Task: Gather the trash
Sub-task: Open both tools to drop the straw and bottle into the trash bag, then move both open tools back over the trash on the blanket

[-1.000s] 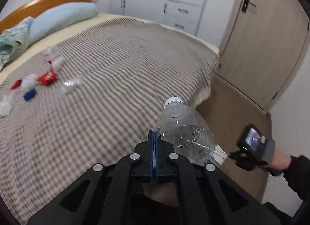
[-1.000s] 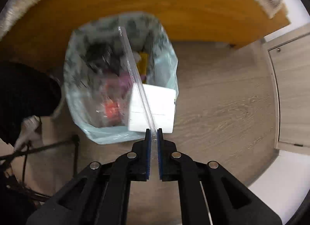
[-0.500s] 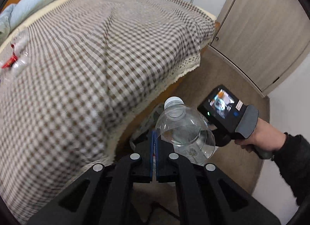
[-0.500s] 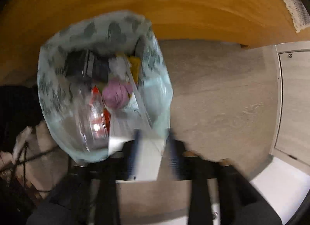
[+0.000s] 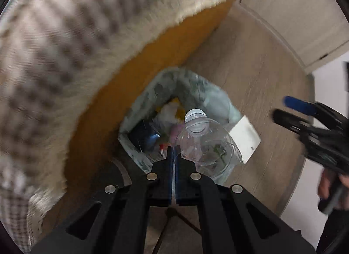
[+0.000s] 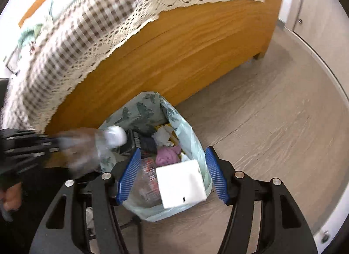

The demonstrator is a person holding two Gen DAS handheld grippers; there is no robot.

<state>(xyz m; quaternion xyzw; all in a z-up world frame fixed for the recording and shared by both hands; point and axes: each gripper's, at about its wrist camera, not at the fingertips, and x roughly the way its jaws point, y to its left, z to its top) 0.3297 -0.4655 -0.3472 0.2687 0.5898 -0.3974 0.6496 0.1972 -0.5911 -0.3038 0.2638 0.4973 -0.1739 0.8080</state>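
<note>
A pale green trash bag (image 6: 139, 109) stands open on the floor against the bed, with several bits of rubbish inside. My left gripper (image 5: 173, 151) is shut on the edge of a clear plastic bottle (image 5: 205, 142), which hangs over the bag (image 5: 189, 79), neck pointing down. In the right wrist view that bottle (image 6: 91, 149) comes in blurred from the left. My right gripper (image 6: 172, 175) is open above the bag, and its blue pads (image 6: 128, 175) touch nothing. A white flat package (image 6: 181, 184) lies on top of the rubbish at the bag's near rim. The right gripper (image 5: 285, 109) also shows at the right edge of the left view.
The wooden bed frame (image 6: 174, 46) rises right behind the bag, under a checked bedspread (image 6: 87, 24) with a lace edge. Bare wood floor (image 6: 272, 112) lies to the right, and a cabinet door (image 5: 294, 13) beyond it. Thin dark legs (image 6: 135, 223) run beside the bag. A hand (image 5: 331, 186) holds the right gripper.
My left gripper swung from above the bed down over the bag, bottle still in it. My right gripper opened, let the white package drop onto the bag, and drew back upward.
</note>
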